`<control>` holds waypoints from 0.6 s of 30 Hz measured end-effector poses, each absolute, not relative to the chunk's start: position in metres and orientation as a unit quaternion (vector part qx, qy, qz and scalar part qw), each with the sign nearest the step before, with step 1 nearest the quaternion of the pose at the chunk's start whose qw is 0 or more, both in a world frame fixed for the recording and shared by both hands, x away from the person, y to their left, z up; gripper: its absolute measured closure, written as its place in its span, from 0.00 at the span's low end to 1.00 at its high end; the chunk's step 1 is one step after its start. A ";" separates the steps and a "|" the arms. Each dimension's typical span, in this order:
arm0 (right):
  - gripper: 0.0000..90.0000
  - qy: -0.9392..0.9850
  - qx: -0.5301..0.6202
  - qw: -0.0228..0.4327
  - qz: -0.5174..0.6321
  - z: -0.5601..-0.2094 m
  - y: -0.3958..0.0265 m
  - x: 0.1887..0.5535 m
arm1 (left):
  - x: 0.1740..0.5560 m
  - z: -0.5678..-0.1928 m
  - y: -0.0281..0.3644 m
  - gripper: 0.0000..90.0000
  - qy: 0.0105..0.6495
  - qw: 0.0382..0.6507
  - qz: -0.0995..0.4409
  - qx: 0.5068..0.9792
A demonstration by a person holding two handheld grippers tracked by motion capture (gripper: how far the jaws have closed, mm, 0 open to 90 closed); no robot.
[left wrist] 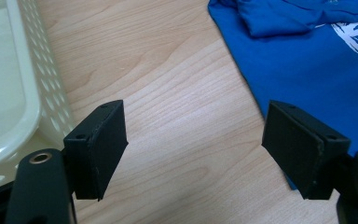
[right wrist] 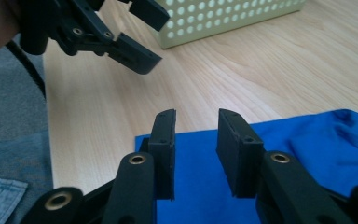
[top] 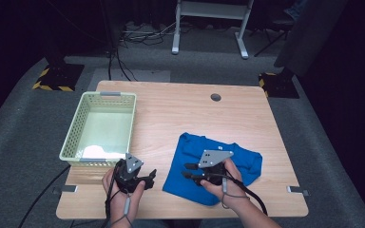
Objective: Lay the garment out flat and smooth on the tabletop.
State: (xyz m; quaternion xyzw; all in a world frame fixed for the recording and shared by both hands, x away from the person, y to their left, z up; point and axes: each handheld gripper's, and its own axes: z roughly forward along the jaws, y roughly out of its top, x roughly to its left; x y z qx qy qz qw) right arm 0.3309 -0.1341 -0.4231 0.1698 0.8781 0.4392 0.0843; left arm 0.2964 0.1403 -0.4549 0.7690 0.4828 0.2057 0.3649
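A crumpled blue T-shirt [top: 247, 161] with a white print lies on the front right part of the wooden table [top: 195, 114]. My right gripper [top: 185, 170] hovers over the shirt's left front part, pointing left. In the right gripper view its jaws [right wrist: 196, 140] stand partly apart above the blue T-shirt [right wrist: 307, 149], with nothing between them. My left gripper [top: 151, 176] sits near the table's front edge, between the basket and the shirt. It is wide open [left wrist: 196, 140] over bare wood, with the blue T-shirt [left wrist: 307, 70] just to its right.
A pale green perforated basket [top: 100, 97] stands at the table's left with something white [top: 95, 151] in its near end. A round cable hole [top: 215, 97] is at the back of the table. Beyond the table stands a white frame on grey carpet.
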 end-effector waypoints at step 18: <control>0.76 0.863 0.235 0.137 0.426 -0.417 -0.177 0.341 | 0.309 -0.457 0.122 0.24 0.463 0.365 0.194 0.784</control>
